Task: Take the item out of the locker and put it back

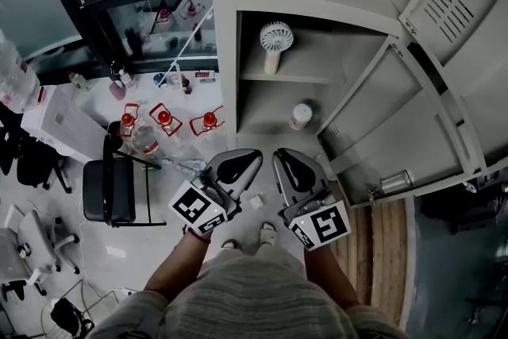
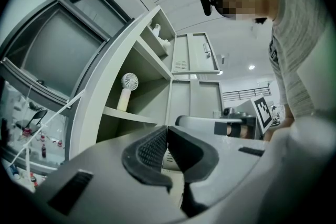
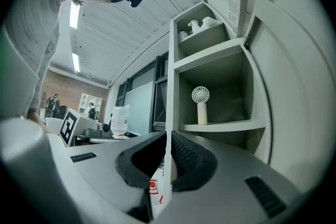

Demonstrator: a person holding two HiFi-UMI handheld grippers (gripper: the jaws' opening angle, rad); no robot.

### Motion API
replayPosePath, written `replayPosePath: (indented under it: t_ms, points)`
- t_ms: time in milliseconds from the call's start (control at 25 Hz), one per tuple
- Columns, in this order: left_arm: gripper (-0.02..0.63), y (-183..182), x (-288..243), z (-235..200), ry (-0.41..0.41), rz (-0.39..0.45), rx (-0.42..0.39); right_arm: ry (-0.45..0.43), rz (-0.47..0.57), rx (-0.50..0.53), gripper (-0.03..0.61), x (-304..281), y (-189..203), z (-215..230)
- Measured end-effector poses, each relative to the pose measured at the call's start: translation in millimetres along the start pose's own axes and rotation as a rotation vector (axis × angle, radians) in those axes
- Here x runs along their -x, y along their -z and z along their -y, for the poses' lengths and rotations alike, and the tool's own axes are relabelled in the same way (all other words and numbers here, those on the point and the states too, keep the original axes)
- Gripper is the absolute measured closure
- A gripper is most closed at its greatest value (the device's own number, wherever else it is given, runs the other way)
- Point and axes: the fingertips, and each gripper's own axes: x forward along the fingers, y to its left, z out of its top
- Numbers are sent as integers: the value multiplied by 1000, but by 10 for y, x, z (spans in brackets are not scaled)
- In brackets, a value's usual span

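Pre-reach step, I'd say: both pairs are hanging low in front of the open locker [image 1: 226, 52], nothing taken out yet. The left tongs [image 2: 167, 136] are sitting clenched, pads together, empty; the right tongs [image 3: 169, 144] likewise, w/ nothing between. Probable item, the handheld fan [image 1: 275, 40], is standing upright on the middle shelf. Next: one pair needs opening & lifting to the fan's handle. Fan: smooth pale plastic, round grille head, slim cylindrical handle. Locker: matte painted metal.
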Motion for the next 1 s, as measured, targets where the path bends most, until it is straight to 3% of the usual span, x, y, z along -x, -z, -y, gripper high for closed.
replayPosePath:
  t_ms: [160,280,560,1000]
  points:
    - [606,46,-25,-3,-3,-4,-2,21,-2,0,548,-3,44,58]
    - [606,102,-47,-24,-8,-7,-4,25,-23,-4,455,-24,139,102]
    - [606,255,-111,-76,-22,-24,0,88,-66,-17,363,-25,399,301]
    - [606,512,-213,-192,-54,-59,10,227,-121,-48,336,-99,858,682]
